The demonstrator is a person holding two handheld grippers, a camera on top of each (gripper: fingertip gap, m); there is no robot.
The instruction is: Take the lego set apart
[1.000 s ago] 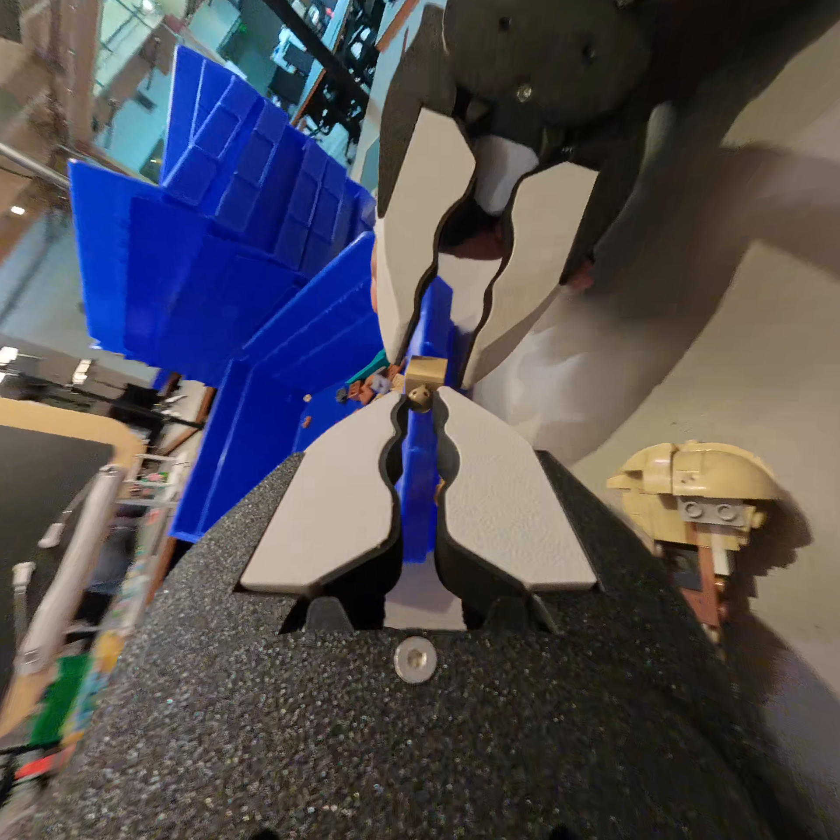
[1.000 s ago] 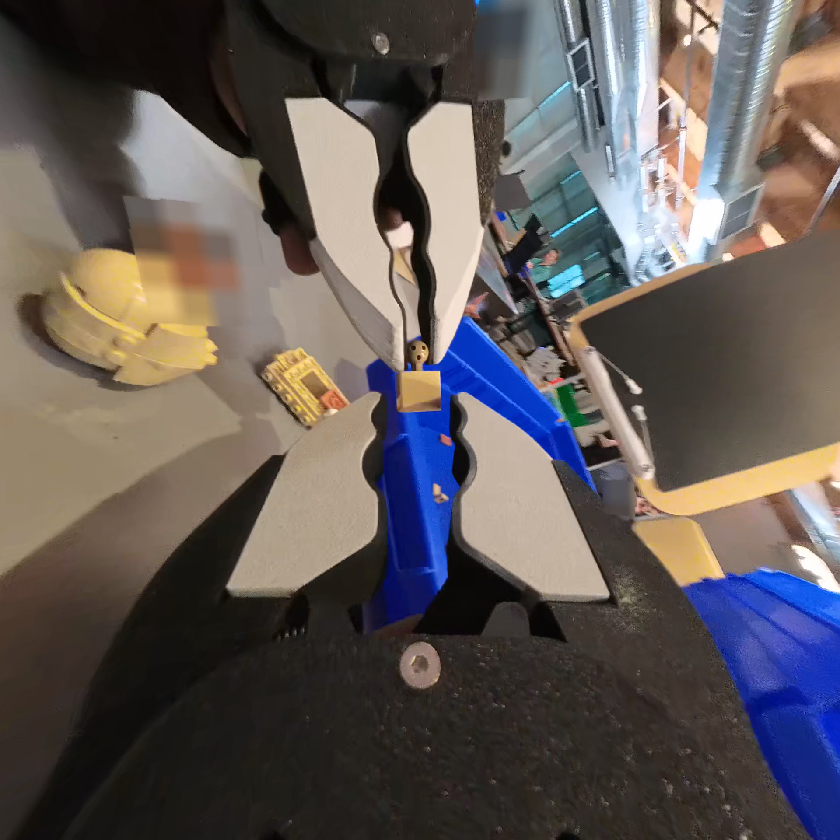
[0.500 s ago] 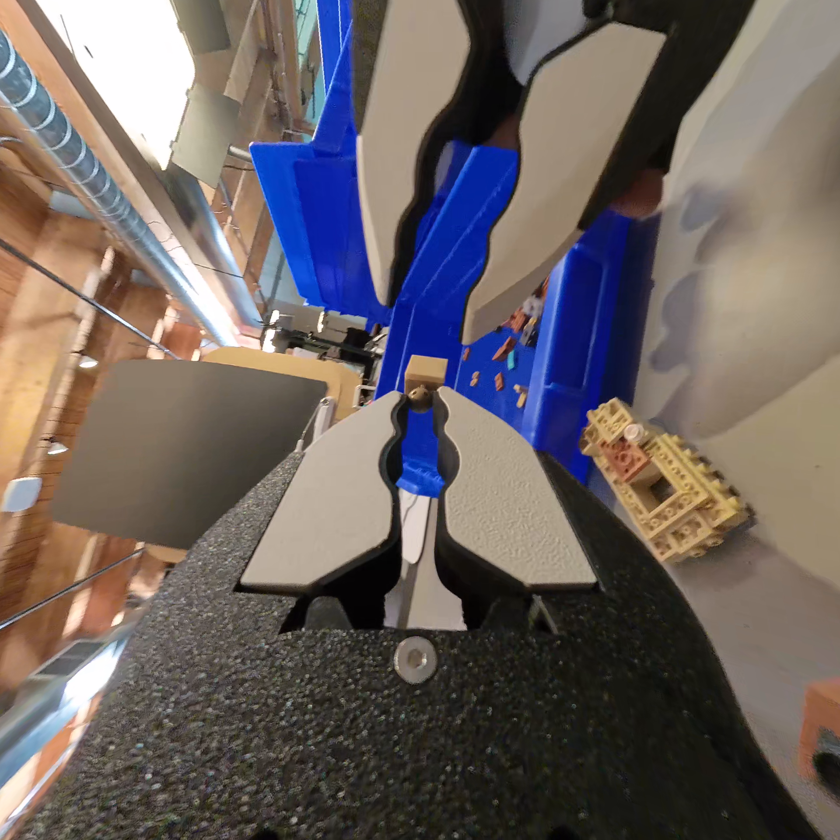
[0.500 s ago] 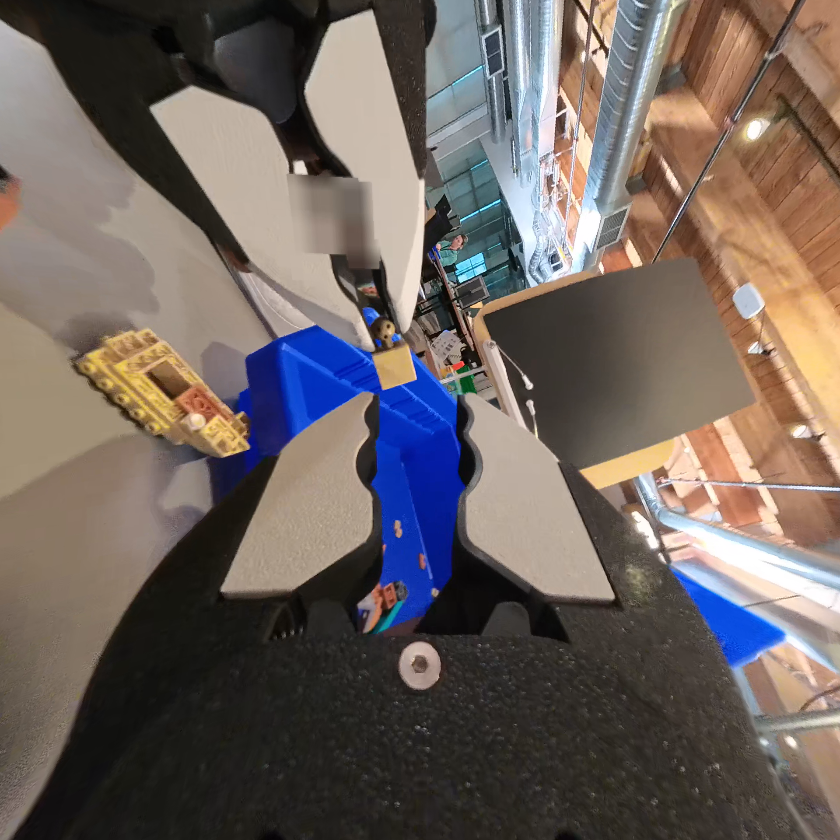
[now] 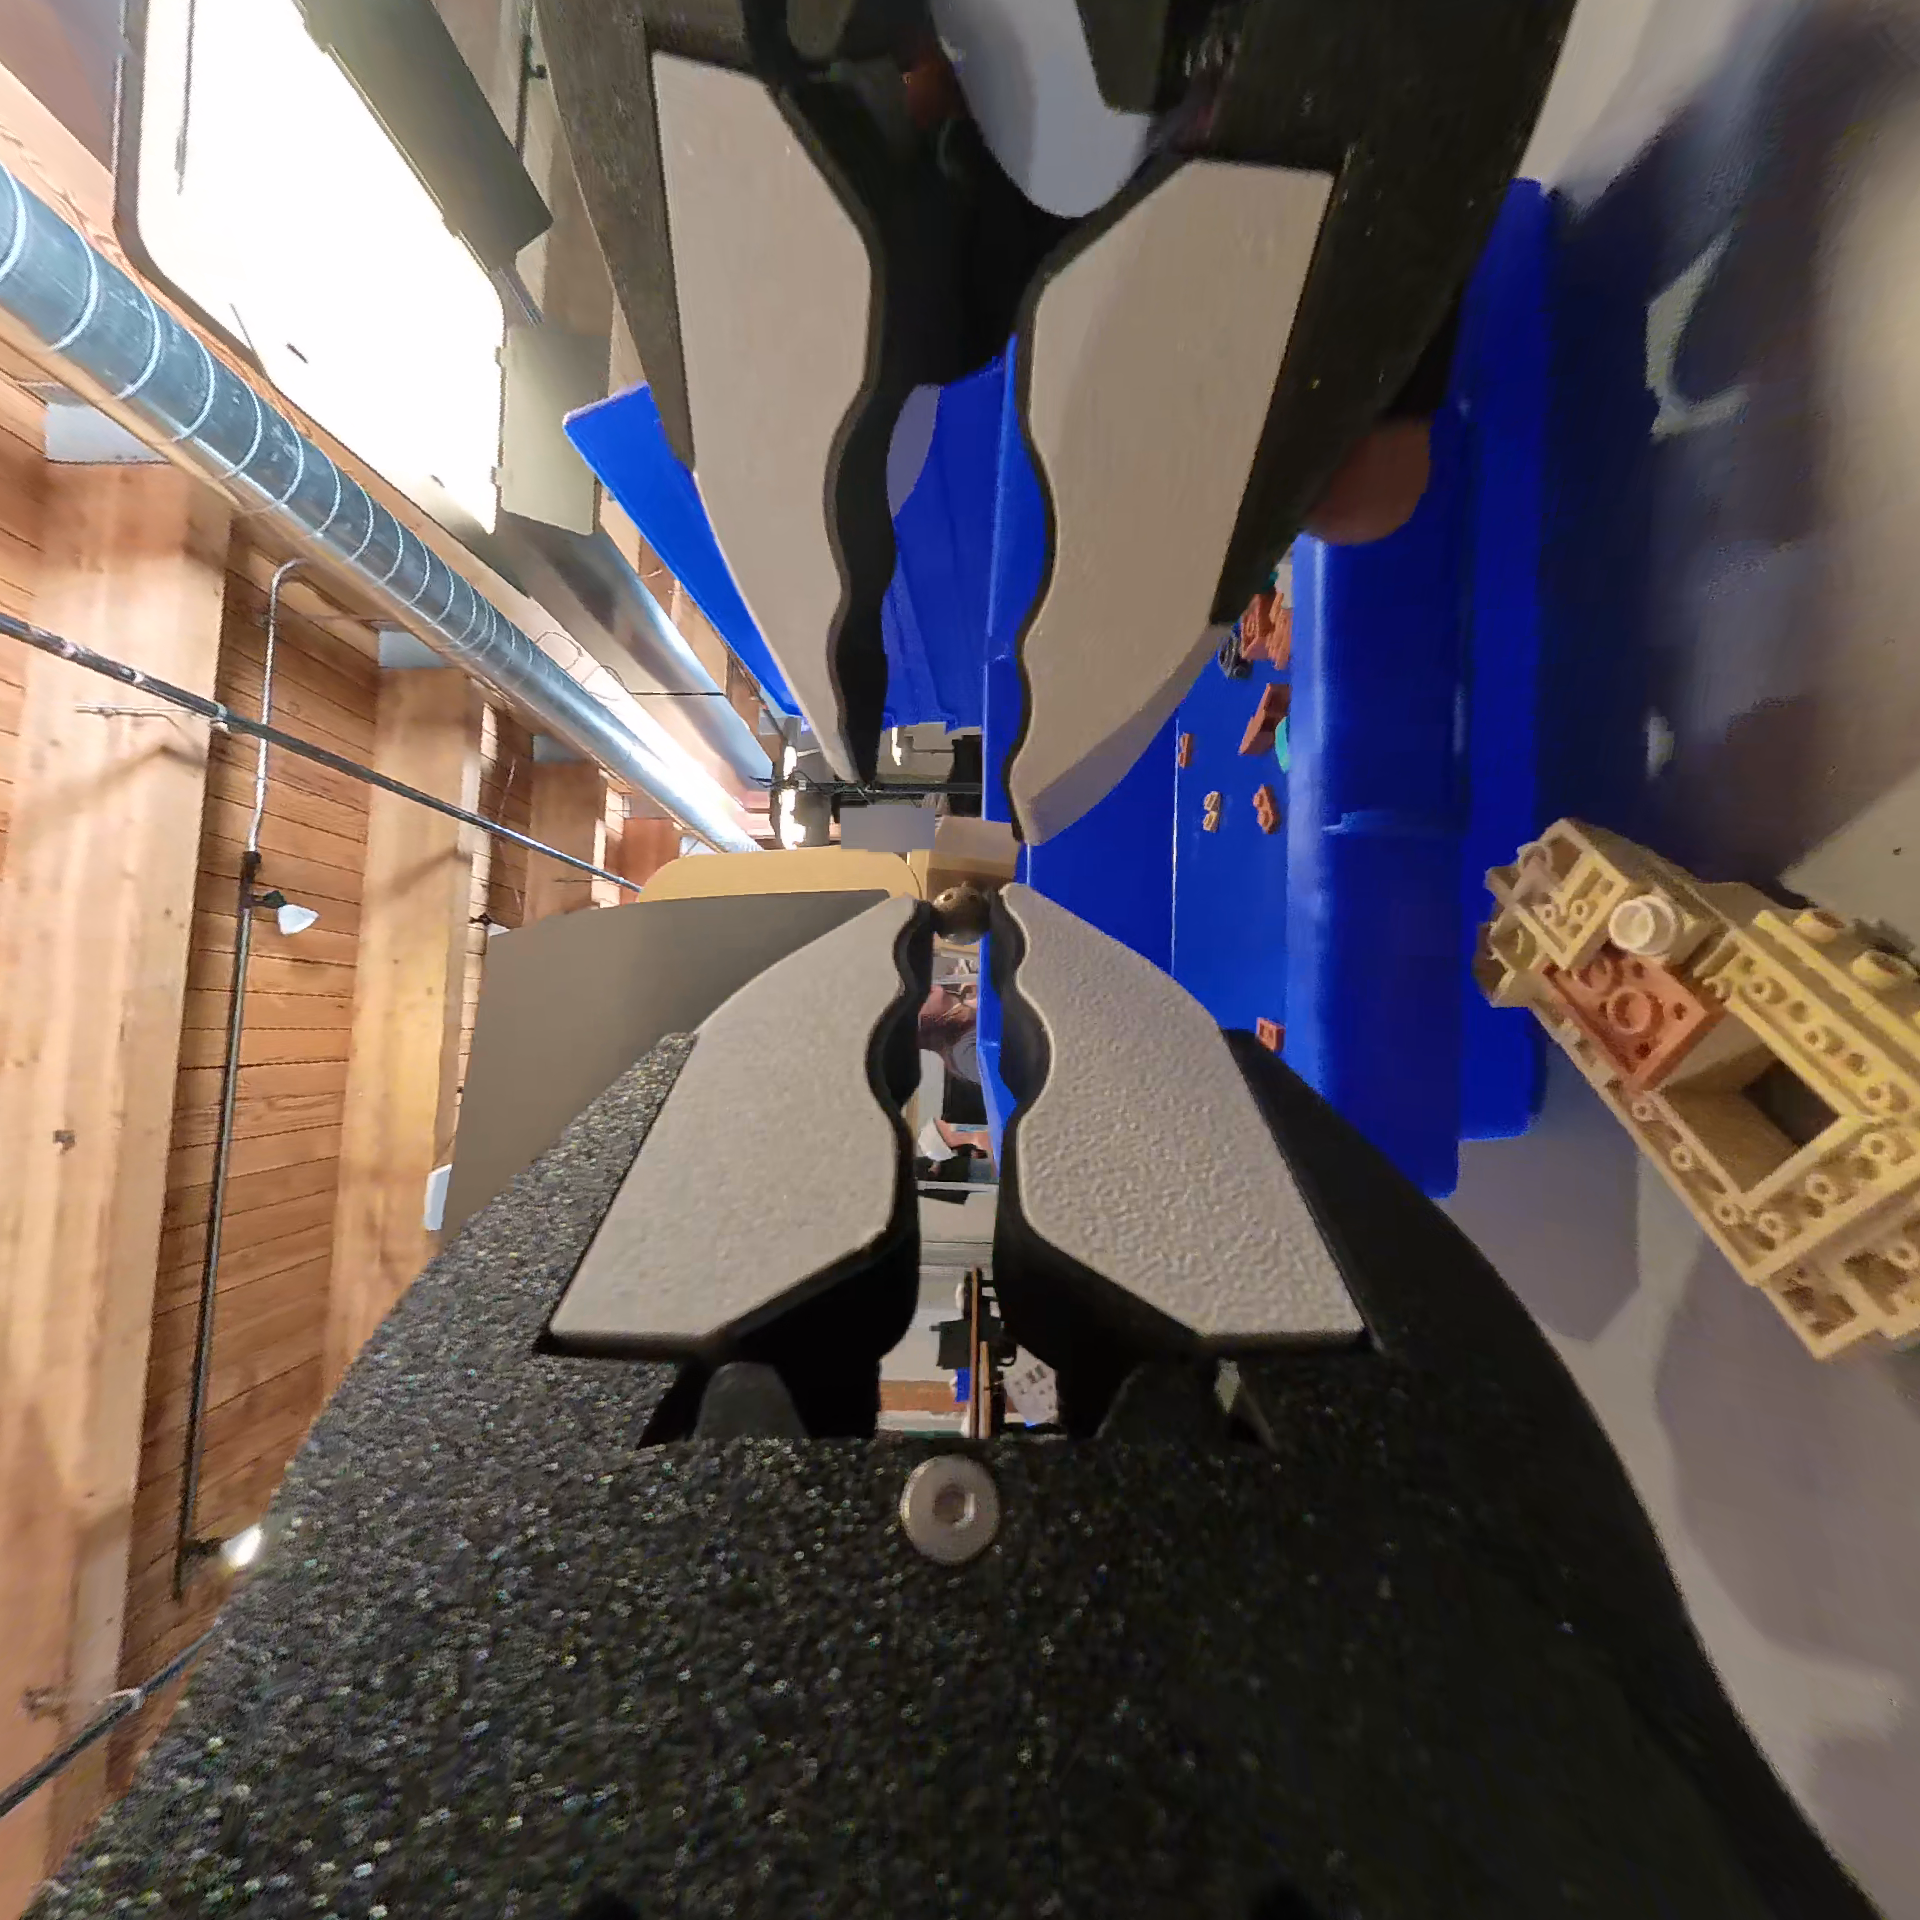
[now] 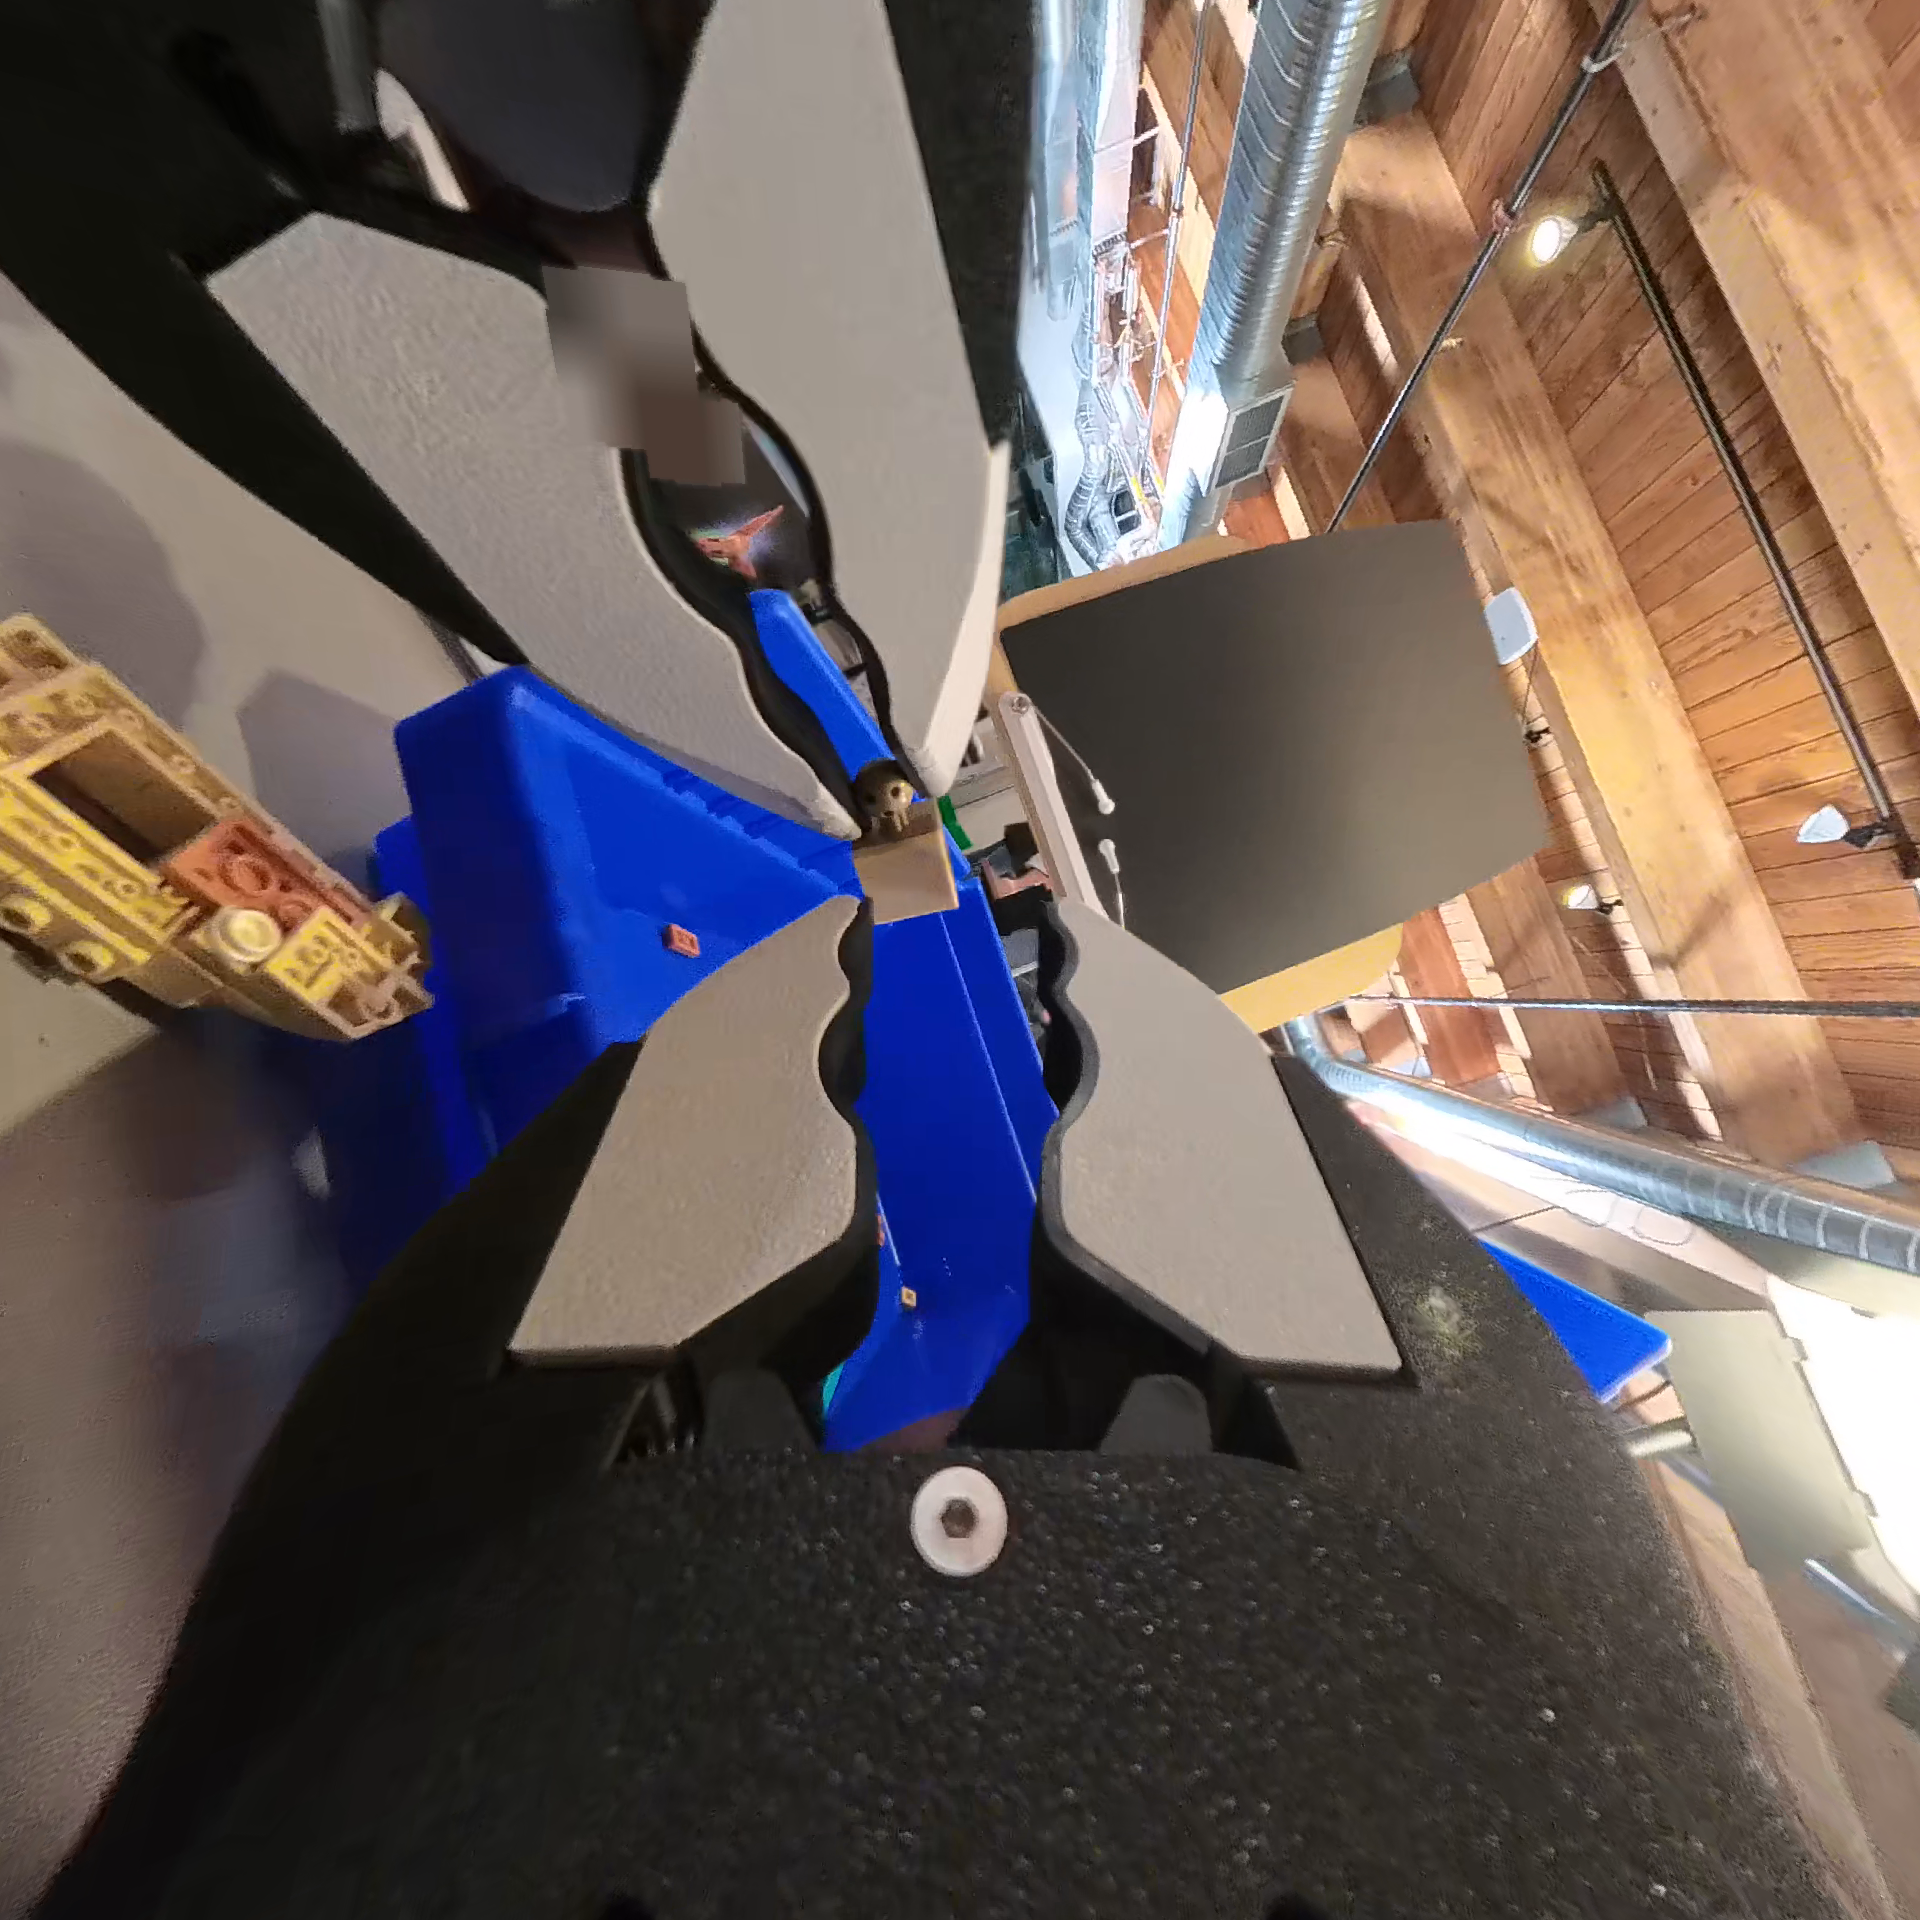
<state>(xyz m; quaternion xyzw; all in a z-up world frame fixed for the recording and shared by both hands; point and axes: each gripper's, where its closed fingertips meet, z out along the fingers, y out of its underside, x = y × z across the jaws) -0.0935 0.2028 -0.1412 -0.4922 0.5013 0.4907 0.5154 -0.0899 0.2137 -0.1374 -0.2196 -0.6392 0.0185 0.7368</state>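
Here the left gripper [image 5: 961,914] pinches a small tan ball-jointed brick piece [image 6: 902,852], plate end aimed at the right gripper [image 6: 961,914], whose fingers stand apart, almost touching.

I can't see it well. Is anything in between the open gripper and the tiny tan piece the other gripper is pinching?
No, nothing visible. The tan piece, pinched by its ball end in the left gripper, sits right at the right gripper's open fingertips. The blue bin is behind it, not between.

Each hand-held gripper [image 5: 958,914] has wavy grey fingers, speckled black body, apparently one silver screw [image 5: 949,1503]
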